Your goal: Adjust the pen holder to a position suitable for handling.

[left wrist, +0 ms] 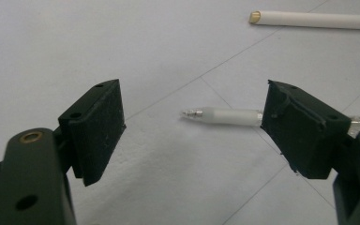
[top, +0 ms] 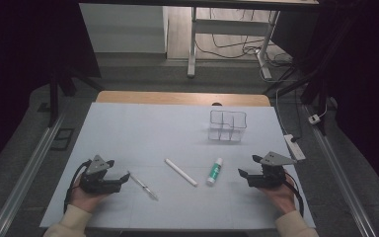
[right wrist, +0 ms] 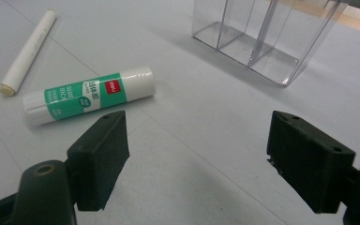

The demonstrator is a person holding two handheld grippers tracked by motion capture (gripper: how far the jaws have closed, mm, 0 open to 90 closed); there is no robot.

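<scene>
Dim room: grey floor [top: 143, 74], white desk legs [top: 191, 44], cables [top: 237, 49].

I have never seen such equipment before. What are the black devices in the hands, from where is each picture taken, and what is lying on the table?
A person sits at a table and holds a hand-operated two-jaw tool in each hand. The high view looks down from above: the left gripper is at the left, the right gripper at the right. The other two pictures come from small cameras riding on each tool, looking out between its black jaws. Both grippers are open and hold nothing. On the table lie a clear pen, a white stick, a green and white glue stick and, farther back, a clear divided box. The left gripper view looks at the pen, the right gripper view at the glue stick.
</scene>
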